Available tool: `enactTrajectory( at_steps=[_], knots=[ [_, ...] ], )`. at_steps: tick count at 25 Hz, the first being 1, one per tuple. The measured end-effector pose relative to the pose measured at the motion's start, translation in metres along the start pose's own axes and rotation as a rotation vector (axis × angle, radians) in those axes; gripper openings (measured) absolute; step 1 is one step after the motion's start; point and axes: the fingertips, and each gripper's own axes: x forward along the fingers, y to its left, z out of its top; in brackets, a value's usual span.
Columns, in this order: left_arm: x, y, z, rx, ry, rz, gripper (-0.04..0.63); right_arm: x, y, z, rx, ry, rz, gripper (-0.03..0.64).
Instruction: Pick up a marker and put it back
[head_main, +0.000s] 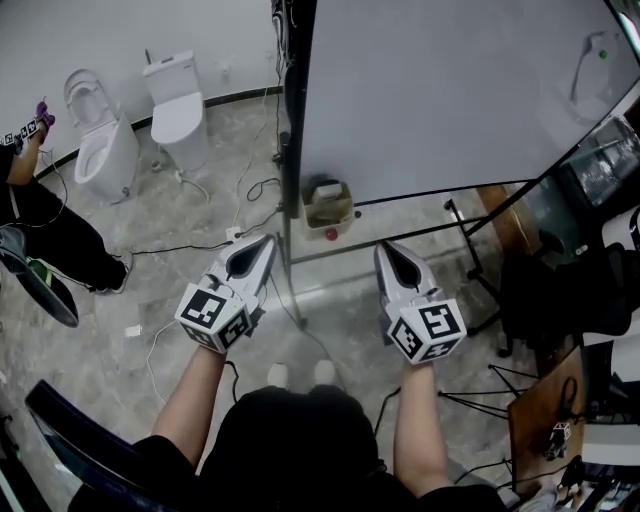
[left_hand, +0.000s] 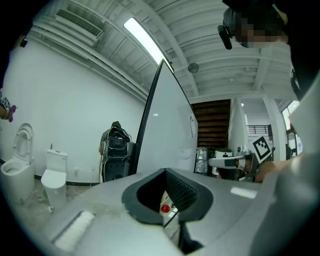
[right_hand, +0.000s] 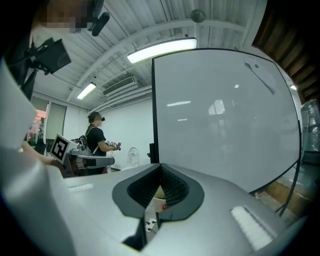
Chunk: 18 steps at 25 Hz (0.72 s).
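Note:
A big whiteboard (head_main: 450, 90) stands on a frame in front of me. A beige holder (head_main: 328, 205) hangs at its lower edge, and a small red round end (head_main: 331, 234), seemingly a marker's cap, shows just below it. My left gripper (head_main: 266, 241) points at the board's lower left corner, a little short of the holder. My right gripper (head_main: 384, 247) sits to the holder's right at about the same distance. Both are shut with nothing between the jaws. The red end (left_hand: 164, 208) shows through the gap behind the left gripper's tips, and in the right gripper view the same red end (right_hand: 163, 206) appears.
Two white toilets (head_main: 100, 140) (head_main: 178, 110) stand at the far left by the wall. Another person (head_main: 40, 220) stands at the left edge. Cables (head_main: 262, 188) trail over the grey floor. A black chair (head_main: 560, 290) and a wooden table (head_main: 545, 420) crowd the right side.

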Motion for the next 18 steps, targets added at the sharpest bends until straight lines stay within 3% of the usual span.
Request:
enactTrajectory(
  at_steps=[9,12,18],
  knots=[
    [0.027,-0.019,-0.015,0.008,0.025,0.032,0.006,0.034,-0.027,-0.026,0.001,-0.012,0.079,0.009],
    [0.035,-0.023,-0.022,0.007,0.028,0.042,0.006,0.047,-0.033,-0.039,-0.009,0.017,0.094,0.056],
    [0.050,-0.018,-0.031,0.043,0.043,0.074,0.006,0.065,-0.045,-0.056,-0.027,0.059,0.107,0.072]
  ],
)
